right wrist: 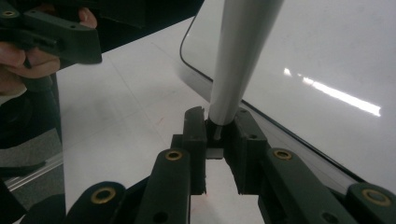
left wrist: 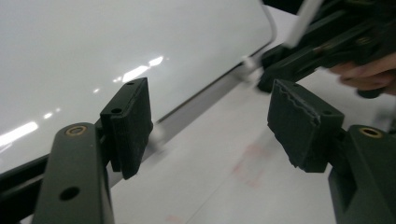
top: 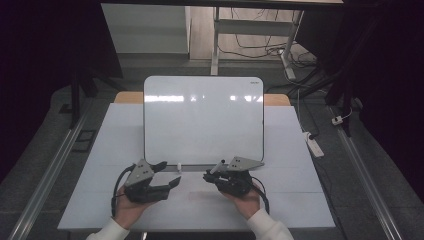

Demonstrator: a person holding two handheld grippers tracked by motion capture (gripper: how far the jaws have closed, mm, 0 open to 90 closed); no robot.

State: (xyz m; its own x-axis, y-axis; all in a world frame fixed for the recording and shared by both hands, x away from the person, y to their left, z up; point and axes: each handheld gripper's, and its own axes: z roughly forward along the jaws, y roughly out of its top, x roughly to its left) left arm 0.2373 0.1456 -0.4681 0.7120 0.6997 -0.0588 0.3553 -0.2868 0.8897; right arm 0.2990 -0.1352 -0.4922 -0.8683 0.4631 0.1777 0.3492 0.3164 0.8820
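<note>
Right gripper view shows the right gripper (right wrist: 219,140) clamped tight on the lower end of a white marker (right wrist: 240,56), whose barrel rises steeply over the whiteboard (right wrist: 327,46). In the left gripper view the left gripper (left wrist: 210,126) stands wide apart with nothing between its pads, above the white table (left wrist: 224,186) just beside the board's near edge. The high view places both grippers at that edge, with a small white cap (top: 178,166) lying between them on the board's lower frame.
</note>
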